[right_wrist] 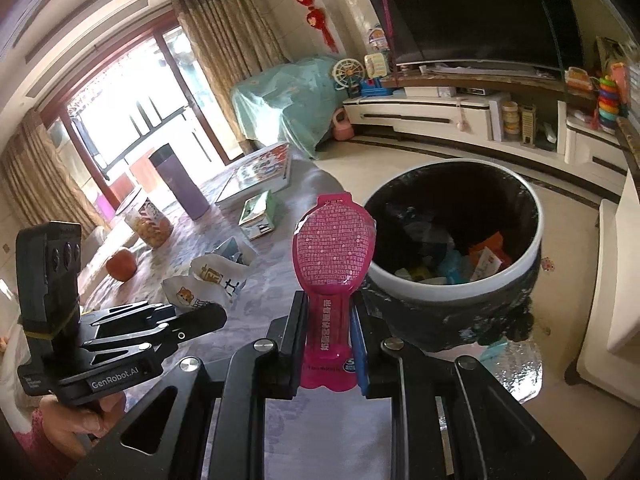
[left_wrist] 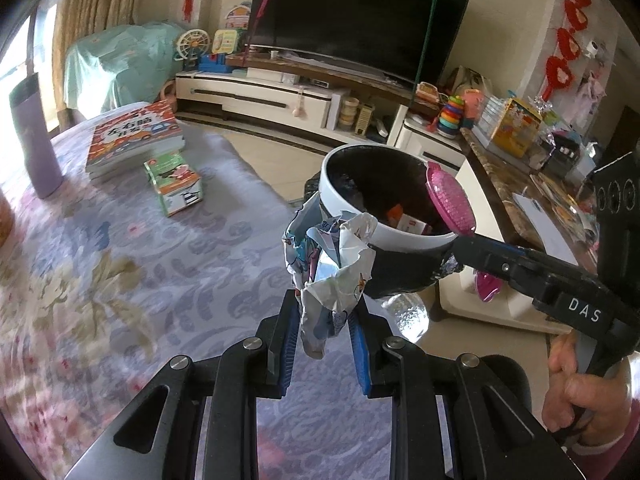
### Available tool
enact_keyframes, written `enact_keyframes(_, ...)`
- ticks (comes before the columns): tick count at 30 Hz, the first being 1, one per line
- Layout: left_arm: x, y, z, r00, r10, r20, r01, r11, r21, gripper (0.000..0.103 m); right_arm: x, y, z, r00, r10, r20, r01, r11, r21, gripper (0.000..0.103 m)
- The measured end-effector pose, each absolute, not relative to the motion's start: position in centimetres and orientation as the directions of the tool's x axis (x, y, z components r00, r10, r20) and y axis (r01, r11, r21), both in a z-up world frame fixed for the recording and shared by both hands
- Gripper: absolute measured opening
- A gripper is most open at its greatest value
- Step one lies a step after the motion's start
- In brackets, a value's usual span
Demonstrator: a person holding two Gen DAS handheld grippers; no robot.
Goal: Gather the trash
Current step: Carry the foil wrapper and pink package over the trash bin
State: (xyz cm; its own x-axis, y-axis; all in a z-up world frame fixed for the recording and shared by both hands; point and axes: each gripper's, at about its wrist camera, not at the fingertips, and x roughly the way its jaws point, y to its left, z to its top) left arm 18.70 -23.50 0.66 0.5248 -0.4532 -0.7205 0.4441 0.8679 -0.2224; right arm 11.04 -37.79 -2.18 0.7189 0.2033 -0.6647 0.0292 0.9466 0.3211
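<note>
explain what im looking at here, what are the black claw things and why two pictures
The black claws are hand-held grippers, one in each of a person's hands. Each carries a wide-angle camera looking along its fingers, so each picture is one gripper's own view.

In the left one, the left gripper is shut on a crumpled snack wrapper. In the right one, the right gripper is shut on a pink spoon-shaped plastic package. Both are near a white-rimmed trash bin lined with a black bag, already holding scraps.

On the floral tablecloth lie a children's book, a small green carton, a purple tumbler, an opened snack bag, a printed snack can and an orange fruit.
</note>
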Motion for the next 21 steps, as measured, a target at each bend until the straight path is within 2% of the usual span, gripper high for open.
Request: enact_keyframes(21,21.8,-26.5,0.2,0.512,-0.465,-0.723,0.479,0.853,-0.209,0.023,12.3,-41.8,-2.6,0.722,0.153,-0.674,0.106,0.939,0.327,0.020)
